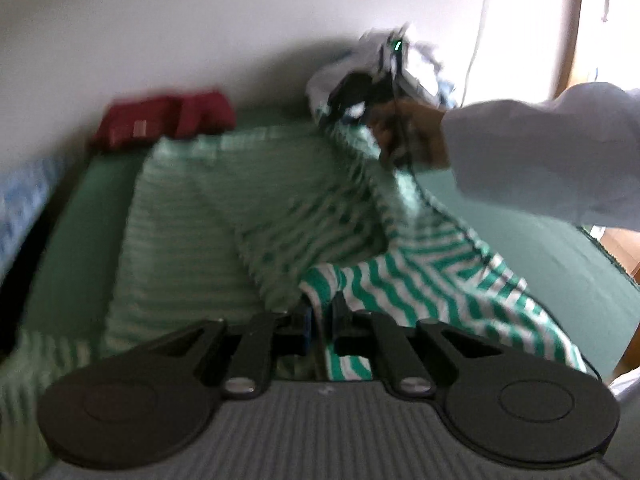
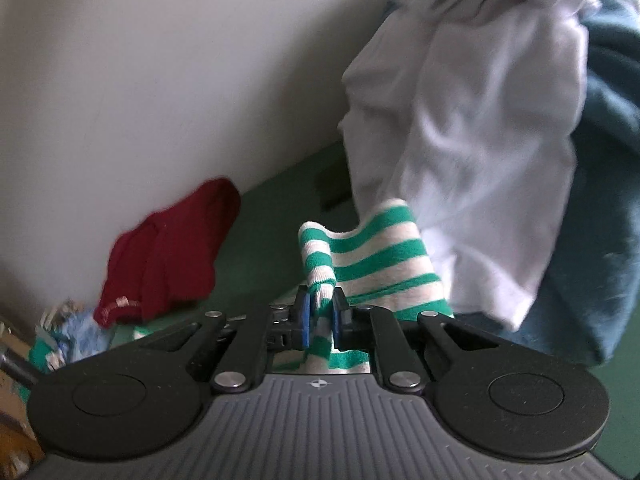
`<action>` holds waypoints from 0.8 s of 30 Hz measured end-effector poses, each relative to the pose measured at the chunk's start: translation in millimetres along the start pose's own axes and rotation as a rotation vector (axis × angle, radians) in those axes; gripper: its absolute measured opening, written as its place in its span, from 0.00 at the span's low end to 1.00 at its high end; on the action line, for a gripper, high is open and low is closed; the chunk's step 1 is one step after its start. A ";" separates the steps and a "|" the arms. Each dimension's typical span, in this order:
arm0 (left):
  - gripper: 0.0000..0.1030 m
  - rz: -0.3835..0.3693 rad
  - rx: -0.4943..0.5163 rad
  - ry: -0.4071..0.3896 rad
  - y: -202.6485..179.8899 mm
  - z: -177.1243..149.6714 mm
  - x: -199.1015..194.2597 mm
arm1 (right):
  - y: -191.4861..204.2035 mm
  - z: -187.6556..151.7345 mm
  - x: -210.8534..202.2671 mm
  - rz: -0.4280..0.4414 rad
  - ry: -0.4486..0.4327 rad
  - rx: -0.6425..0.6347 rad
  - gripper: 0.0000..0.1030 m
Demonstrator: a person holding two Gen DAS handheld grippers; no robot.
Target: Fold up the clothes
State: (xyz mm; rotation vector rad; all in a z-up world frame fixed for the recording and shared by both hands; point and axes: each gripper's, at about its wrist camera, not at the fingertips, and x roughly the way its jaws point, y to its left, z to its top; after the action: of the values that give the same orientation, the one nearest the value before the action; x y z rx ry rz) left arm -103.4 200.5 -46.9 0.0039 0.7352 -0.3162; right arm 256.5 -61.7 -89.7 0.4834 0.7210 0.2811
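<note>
A green-and-white striped garment (image 1: 400, 280) lies spread over the green bed (image 1: 80, 216) in the left wrist view, partly blurred. My left gripper (image 1: 322, 314) is shut on a near fold of it. Far across the cloth the right gripper (image 1: 360, 96) is held by a hand in a white sleeve (image 1: 540, 156), and the striped cloth runs up to it. In the right wrist view my right gripper (image 2: 321, 316) is shut on a striped edge (image 2: 368, 256) that stands up between the blue pads (image 2: 304, 316).
A dark red garment (image 1: 164, 122) (image 2: 168, 252) lies against the white wall. A white garment (image 2: 460, 140) drapes over a teal pile (image 2: 608, 184) at the right. Blue patterned cloth (image 2: 80, 332) sits at the bed's left edge. A bright window (image 1: 532, 28) is far right.
</note>
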 end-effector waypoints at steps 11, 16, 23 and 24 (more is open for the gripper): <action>0.15 0.010 -0.013 0.013 5.2 5.8 19.4 | -4.7 1.4 -55.3 0.093 -0.025 -0.073 0.44; 0.19 -0.001 -0.005 0.030 11.7 13.4 30.1 | 6.3 -51.6 -111.6 0.123 0.091 -0.316 0.38; 0.23 -0.012 0.035 0.079 10.2 15.1 34.2 | 17.3 -98.3 -95.3 -0.031 0.109 -0.482 0.48; 0.27 -0.017 0.032 0.070 12.2 16.7 30.7 | 17.6 -96.1 -94.1 -0.050 0.109 -0.463 0.48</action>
State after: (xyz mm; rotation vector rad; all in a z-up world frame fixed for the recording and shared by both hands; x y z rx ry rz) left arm -67.5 201.5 -56.0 0.0390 0.7998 -0.3449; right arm 121.1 -53.7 -90.2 0.0106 0.7452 0.4163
